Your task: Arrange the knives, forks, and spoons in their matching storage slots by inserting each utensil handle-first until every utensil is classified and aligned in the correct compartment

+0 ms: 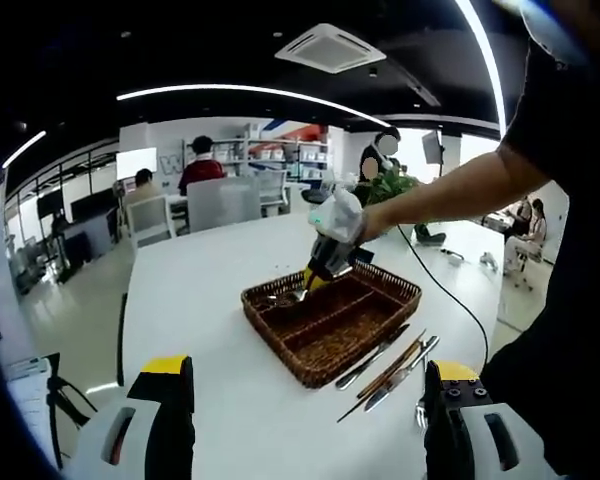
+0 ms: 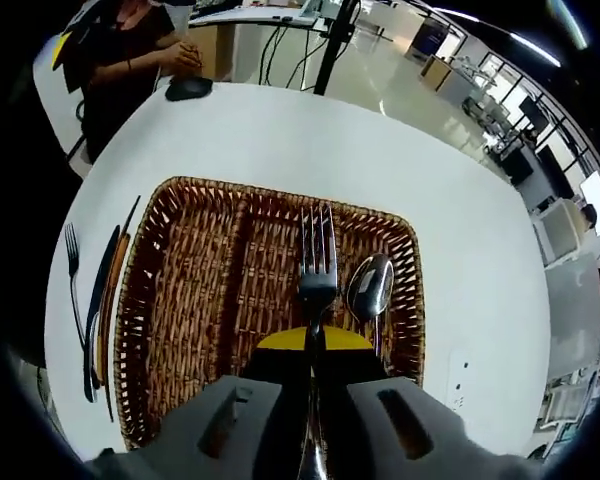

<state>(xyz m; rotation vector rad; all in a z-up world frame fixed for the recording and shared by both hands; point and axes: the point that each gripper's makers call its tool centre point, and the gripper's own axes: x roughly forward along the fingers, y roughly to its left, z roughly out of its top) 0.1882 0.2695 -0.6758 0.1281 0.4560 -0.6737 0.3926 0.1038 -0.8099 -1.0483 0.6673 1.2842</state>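
A brown wicker basket (image 2: 170, 300) with long compartments lies on the white table (image 2: 310, 140). My right gripper (image 2: 313, 345) is shut on the handle of a silver fork (image 2: 317, 262), whose tines point away over the basket. A spoon (image 2: 368, 290) lies in the basket just right of the fork. Outside the basket's left side lie a fork (image 2: 73, 265) and several knives (image 2: 98, 320). In the left gripper view the right gripper (image 1: 325, 262) hovers over the basket's (image 1: 350, 345) far end, with loose utensils (image 1: 390, 365) beside it. My left gripper (image 1: 310, 425) stands open above the table.
A person in black sits at the table's far edge beside a black mouse (image 2: 188, 88). A black cable (image 1: 450, 295) runs across the table past the basket. Chairs (image 1: 220, 205) and seated people are beyond the table's far end.
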